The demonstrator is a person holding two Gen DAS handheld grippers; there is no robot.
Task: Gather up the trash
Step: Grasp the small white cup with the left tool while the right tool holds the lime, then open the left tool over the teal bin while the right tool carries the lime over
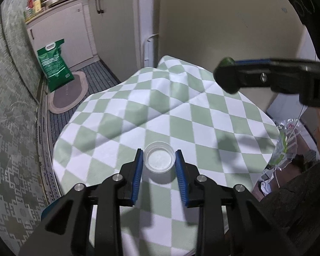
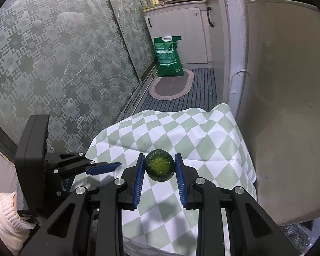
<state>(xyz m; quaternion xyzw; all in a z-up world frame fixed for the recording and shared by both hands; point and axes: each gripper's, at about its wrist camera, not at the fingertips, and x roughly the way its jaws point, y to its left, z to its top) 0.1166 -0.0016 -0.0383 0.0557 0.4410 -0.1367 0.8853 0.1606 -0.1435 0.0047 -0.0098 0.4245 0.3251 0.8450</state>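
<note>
My left gripper (image 1: 159,160) is shut on a small clear plastic cup (image 1: 159,159), its mouth facing the camera, held just over the green-and-white checked tablecloth (image 1: 181,111). My right gripper (image 2: 159,167) is shut on a dark green cucumber piece (image 2: 159,168), cut end toward the camera, held above the same cloth (image 2: 202,140). In the left wrist view the right gripper (image 1: 226,76) is at the upper right with the cucumber piece (image 1: 227,60) showing at its tip. In the right wrist view the left gripper (image 2: 104,167) is at the lower left.
A clear plastic bag (image 1: 285,143) with green scraps hangs at the table's right edge. A beige fridge (image 2: 288,106) stands close on the right. A green rice sack (image 2: 168,57) and an oval mat (image 2: 170,85) lie on the floor beyond; patterned glass doors (image 2: 64,74) run along the left.
</note>
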